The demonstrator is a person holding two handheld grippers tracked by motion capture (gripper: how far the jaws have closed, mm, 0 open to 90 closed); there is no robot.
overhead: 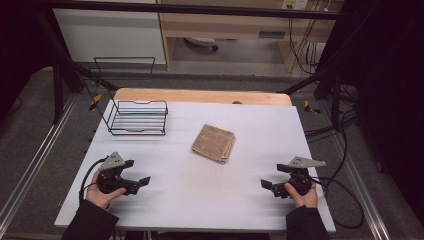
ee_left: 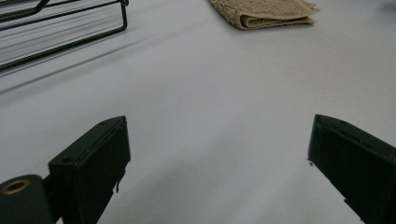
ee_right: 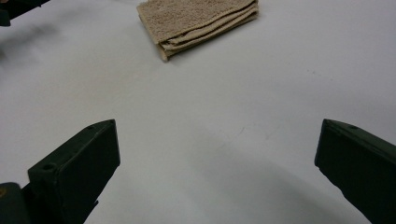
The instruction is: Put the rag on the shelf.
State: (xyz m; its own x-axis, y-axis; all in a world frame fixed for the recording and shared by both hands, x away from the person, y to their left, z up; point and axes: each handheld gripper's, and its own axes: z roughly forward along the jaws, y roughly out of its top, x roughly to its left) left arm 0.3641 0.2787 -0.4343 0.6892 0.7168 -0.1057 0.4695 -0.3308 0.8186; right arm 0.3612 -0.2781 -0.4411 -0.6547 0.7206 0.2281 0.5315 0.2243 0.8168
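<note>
a folded tan towel (overhead: pixel 214 143) lies flat near the middle of the white table (overhead: pixel 200 200), a little toward the far side. its folded layers show along the edge that faces the person. nothing touches it.

the left gripper (overhead: pixel 138 173) is held low over the near left part of the table, well apart from the towel, and points toward the table's middle. its fingers (ee_left: pixel 93 163) stand wide apart with only bare table between them. in the left gripper view the towel (ee_left: pixel 264 11) sits far ahead and right of centre, and the rack (ee_left: pixel 60 28) is at the upper left.

the right gripper (overhead: pixel 272 176) is held low over the near right part of the table, also well apart from the towel, and points inward toward the left gripper. its fingers (ee_right: pixel 79 163) stand wide apart and hold nothing. in the right gripper view the towel (ee_right: pixel 198 21) lies ahead, slightly left of centre.

a black wire rack (overhead: pixel 137 117) stands on the far left part of the table, apart from the towel and beyond the left gripper. a cable trails from each gripper off the table's edge.
</note>
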